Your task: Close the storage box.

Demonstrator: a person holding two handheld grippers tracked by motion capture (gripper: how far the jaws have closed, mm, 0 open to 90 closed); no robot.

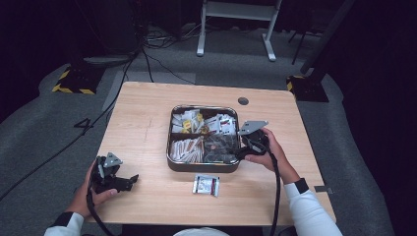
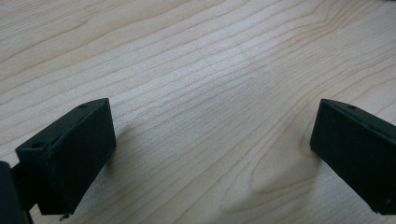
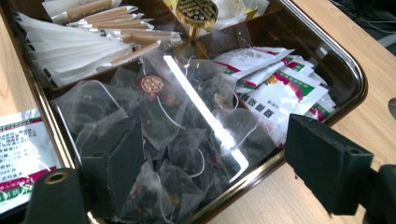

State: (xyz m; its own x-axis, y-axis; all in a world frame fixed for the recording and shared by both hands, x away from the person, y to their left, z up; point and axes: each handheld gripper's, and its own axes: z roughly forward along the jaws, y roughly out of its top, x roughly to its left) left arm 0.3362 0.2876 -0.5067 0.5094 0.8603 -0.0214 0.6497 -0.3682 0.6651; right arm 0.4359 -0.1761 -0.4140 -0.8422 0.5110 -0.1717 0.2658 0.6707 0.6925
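Note:
A metal tray (image 1: 169, 147) with four compartments sits mid-table, holding sachets and tea bags. My right gripper (image 1: 236, 153) is at the tray's near right corner, open. In the right gripper view, my right gripper (image 3: 219, 172) has one jaw down among the clear pyramid tea bags (image 3: 187, 116) and the other above the tray rim (image 3: 357, 70). One white packet (image 1: 206, 185) lies on the table in front of the tray. My left gripper (image 1: 131, 181) rests at the near left. In its own view, the left gripper (image 2: 212, 149) is open over bare wood with nothing between its jaws.
White packets with red and green print (image 3: 275, 93) fill the compartment beyond the tea bags, and paper sticks (image 3: 79, 42) fill another. A round grommet hole (image 1: 243, 101) lies behind the tray. Cables and stand legs are on the floor past the table.

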